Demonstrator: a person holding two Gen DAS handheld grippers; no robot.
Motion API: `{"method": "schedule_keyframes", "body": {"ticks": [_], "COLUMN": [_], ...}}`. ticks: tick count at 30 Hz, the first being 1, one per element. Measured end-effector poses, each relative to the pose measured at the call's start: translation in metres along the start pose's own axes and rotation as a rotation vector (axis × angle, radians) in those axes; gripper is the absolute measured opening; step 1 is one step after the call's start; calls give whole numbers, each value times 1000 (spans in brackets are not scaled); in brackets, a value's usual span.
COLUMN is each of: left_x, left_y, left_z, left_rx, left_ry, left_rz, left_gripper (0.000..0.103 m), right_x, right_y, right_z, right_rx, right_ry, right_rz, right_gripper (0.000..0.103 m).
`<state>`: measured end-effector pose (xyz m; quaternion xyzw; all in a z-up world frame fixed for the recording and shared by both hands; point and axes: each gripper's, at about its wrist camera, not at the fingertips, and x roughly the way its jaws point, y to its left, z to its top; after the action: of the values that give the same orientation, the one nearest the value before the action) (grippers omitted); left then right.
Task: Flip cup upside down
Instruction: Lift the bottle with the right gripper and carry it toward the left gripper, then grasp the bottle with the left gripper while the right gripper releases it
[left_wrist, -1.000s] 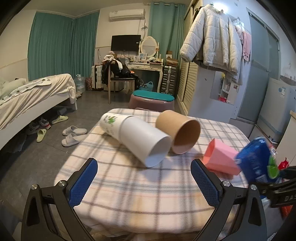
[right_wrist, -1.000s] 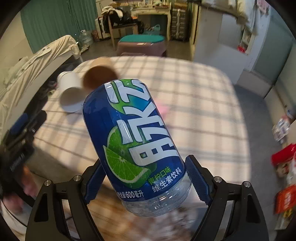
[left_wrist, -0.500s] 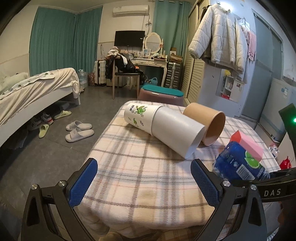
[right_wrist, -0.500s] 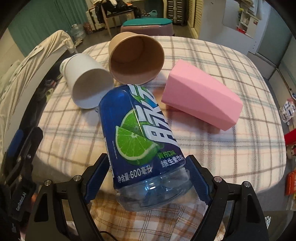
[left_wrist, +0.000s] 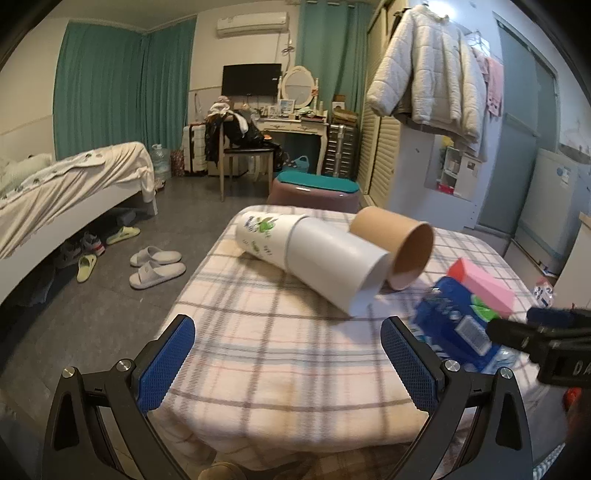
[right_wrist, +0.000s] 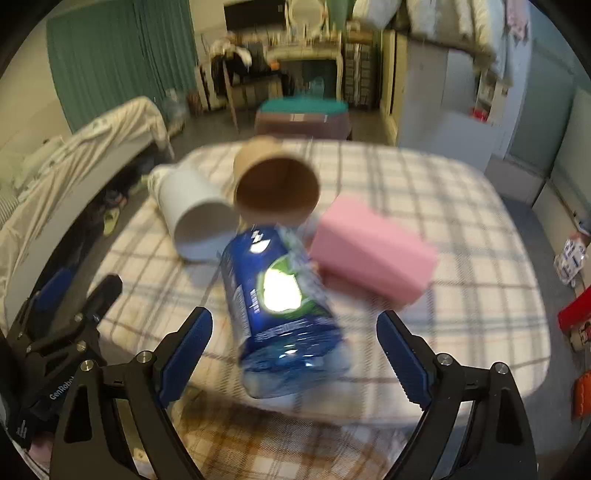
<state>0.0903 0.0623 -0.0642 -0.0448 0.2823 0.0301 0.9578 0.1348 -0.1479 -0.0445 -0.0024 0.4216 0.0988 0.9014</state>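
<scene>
1. Left tongs (left_wrist: 288, 360): blue-padded fingers spread wide, nothing between them, hovering over the near edge of the plaid-clothed bench (left_wrist: 280, 343). In the right wrist view only their dark frame shows at the left border.
2. White paper cup with green leaf print (left_wrist: 314, 254): on its side at the bench's far left, open mouth toward the camera. Whether it is one cup or two nested cannot be told; a seam shows partway along.
3. Brown paper cup (left_wrist: 399, 245): also on its side, just right of the white one and touching it, its lower rim partly hidden behind the white cup's mouth.
4. Blue plastic drink bottle with lime label (right_wrist: 280, 306): lying between the fingers of the right tongs (right_wrist: 293, 349), which stand wide and clear of it. Motion-blurred; label unreadable, cap end hidden.
5. Pink rectangular block (right_wrist: 373, 251): just right of the bottle, contact unclear through blur. In the left wrist view the bottle covers its lower part.
</scene>
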Motion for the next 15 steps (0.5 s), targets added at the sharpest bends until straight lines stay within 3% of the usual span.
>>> {"method": "schedule_keyframes", "body": {"ticks": [7,15], "left_x": [-28,-44], "left_y": [-38,-98], "left_z": [6,-1], "left_rx": [17,60], "left_ry": [-37,-34], "left_rz": [-34,-64], "left_gripper": [103,103], "right_x": [-52,-81], "right_y": [-35,-87], "right_z": [-6,-34], "right_rx": [-1,32], "right_ry": [-180,-277], "right_rz": [-34,-51], "right_gripper": [92,92]}}
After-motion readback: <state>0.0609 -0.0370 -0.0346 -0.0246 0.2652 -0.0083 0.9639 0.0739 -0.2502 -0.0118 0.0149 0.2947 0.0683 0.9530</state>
